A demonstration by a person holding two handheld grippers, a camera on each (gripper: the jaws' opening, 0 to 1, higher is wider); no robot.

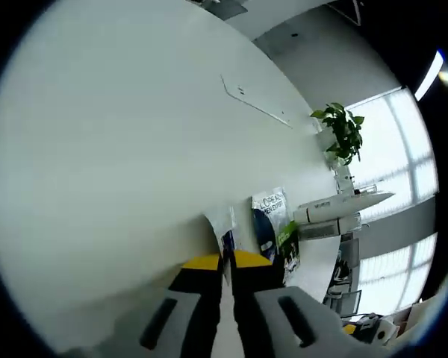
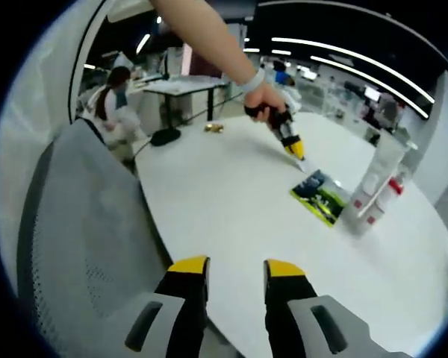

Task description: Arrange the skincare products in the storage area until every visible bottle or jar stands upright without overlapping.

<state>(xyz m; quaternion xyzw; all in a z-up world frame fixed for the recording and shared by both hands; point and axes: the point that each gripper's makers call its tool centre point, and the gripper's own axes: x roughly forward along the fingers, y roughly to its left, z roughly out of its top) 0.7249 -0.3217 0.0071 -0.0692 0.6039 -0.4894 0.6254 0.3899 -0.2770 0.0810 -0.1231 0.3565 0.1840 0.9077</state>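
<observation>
Bright window [image 1: 403, 149] glare, soft fisheye edges (ceiling strips [image 2: 343, 52] too)

1. We see flat skincare sachets [image 2: 319, 195], dark blue and green, lying on the white table.
2. Just beside them we see pale tubes [image 2: 373, 190] with red accents standing upright.
3. In the left gripper view, a lettered sachet [image 1: 272, 215] lies flat.

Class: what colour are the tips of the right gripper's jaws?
Yellow tips on the right gripper, above black; clearest in the right gripper view.
</observation>
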